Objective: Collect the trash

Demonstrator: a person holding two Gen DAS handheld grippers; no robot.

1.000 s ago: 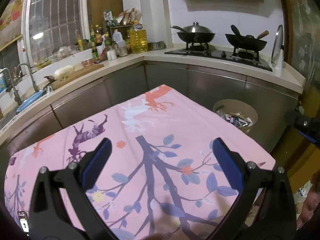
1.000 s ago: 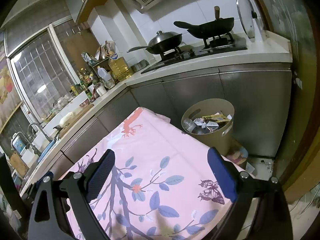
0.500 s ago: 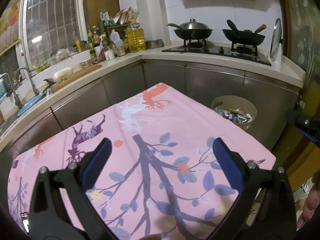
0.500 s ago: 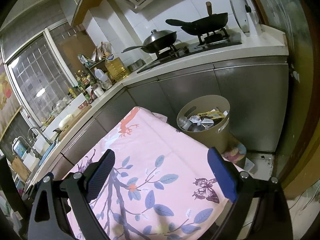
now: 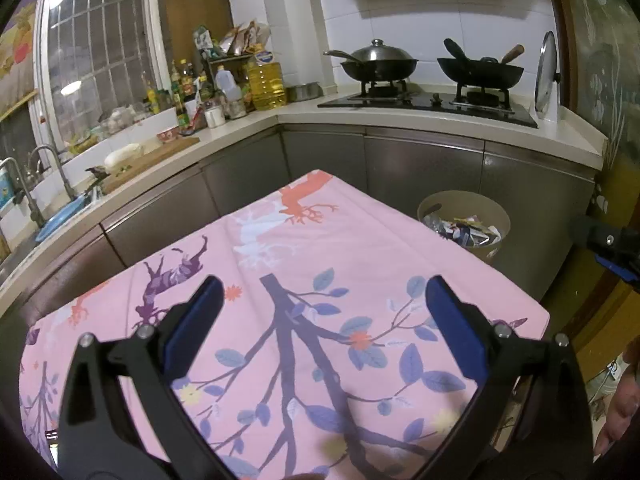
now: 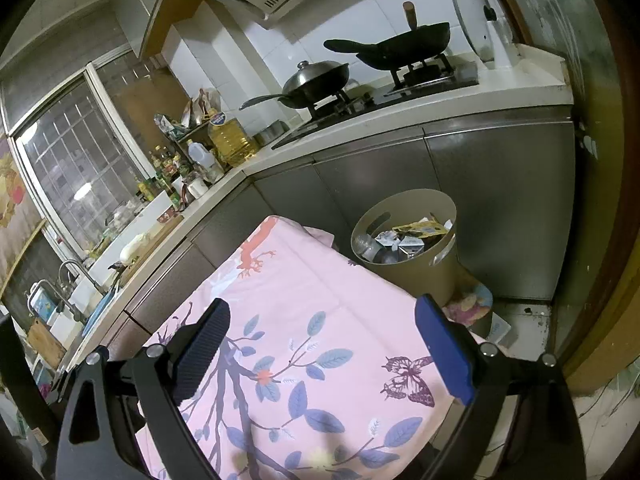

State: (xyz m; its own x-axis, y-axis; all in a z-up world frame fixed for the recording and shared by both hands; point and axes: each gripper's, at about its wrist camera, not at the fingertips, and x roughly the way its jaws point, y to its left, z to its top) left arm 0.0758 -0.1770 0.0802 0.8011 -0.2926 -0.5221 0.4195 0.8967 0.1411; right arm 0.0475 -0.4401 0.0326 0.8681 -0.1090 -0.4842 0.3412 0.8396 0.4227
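Trash bin beyond wide-spread right gripper

Right tongs spread over pink cloth; bin beyond.

Both wrists overlook tablecloth, bin (shared)

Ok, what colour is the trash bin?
Beige bin, clearest in the right wrist view.
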